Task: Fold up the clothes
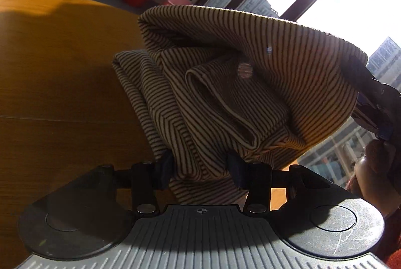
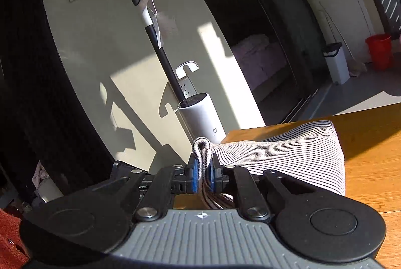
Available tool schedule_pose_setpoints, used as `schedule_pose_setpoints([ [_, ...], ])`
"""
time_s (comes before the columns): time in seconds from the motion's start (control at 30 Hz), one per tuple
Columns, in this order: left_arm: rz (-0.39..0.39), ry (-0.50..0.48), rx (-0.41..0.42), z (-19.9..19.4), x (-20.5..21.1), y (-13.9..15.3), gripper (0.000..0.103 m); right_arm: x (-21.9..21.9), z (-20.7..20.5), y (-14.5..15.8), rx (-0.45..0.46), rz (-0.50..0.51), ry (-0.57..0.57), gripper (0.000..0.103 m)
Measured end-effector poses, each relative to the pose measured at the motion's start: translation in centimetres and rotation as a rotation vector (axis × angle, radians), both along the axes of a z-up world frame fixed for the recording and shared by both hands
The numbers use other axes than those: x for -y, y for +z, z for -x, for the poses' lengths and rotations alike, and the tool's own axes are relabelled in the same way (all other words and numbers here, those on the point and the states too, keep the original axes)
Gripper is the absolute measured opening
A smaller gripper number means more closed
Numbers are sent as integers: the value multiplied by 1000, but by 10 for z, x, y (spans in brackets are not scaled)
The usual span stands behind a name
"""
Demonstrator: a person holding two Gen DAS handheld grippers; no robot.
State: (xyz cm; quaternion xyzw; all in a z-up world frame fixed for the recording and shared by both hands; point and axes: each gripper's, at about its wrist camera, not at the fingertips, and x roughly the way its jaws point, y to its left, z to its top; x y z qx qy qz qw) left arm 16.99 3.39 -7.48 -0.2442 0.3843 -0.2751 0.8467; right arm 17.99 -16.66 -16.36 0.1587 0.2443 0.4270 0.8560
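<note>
Both grippers hold one striped garment [image 1: 225, 83] lifted over a wooden table [image 1: 62, 73]. The left gripper [image 1: 200, 168] points forward over the tabletop, its jaws pinching a thick bunch of the cloth, which rises in folds and drapes up to the right. The right gripper [image 2: 203, 175] is tilted, its blue pads [image 2: 194, 176] pressed tight on a looped edge of the same fabric. Only the left view shows the windows and the person's hand [image 1: 373, 168] on the other tool; only the right view shows a stick vacuum [image 2: 160, 53] against the wall. A red bucket [image 2: 379, 49] stands beyond. The garment's kind is hard to tell.
</note>
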Motion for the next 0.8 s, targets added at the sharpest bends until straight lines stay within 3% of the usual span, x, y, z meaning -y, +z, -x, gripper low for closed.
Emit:
schedule_pose_setpoints([
  [0.27, 33, -3, 12, 3, -12, -11, 49, -29, -23, -53, -220, -21, 54, 9],
  [0.37, 17, -18, 28, 4, -11, -11, 49, -27, -26, -65, -246, -12, 42, 9],
  [0.53, -52, -65, 42, 16, -22, -1, 55, -39, -17, -68, -172, 107, 31, 8],
  [0.63, -80, -21, 85, 31, -48, 12, 62, -55, -2, -67, -71, 223, 33, 8],
  [0.73, -51, 42, 133, 24, -70, 34, 62, -71, 10, -67, 12, 317, 29, 8],
  [0.8, -25, 41, 188, 17, -63, 52, 62, -81, 17, -67, 56, 368, 18, 10],
])
